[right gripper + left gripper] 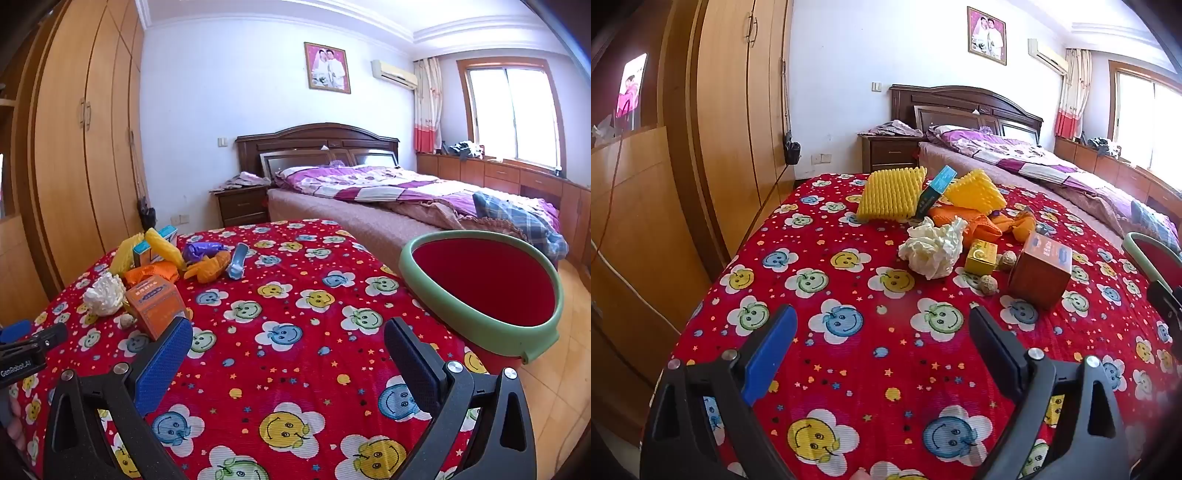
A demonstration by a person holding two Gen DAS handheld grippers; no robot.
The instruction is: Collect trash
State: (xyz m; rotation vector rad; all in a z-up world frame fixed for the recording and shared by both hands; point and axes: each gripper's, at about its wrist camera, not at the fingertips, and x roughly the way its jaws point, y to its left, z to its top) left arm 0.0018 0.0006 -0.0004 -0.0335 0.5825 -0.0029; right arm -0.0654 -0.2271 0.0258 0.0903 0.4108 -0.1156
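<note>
Left gripper (882, 325) tilted downward over the red smiley-flower cloth (849, 369), jaws spread wide with nothing held, right gripper (288, 338) likewise angled down, gaping and empty, crumpled paper (932, 251) and boxes seen mid-frame, red bin (487, 284) at right.

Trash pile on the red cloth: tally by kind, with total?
Yellow foam sheets: 2
Cardboard boxes: 3 (brown, yellow, blue)
Crumpled paper: 1
Walnut-like balls: 2
Orange wrapper bundles: 2
Purple wrapper: 1
Blue scoop-like piece: 1
Total: 12 visible
</note>
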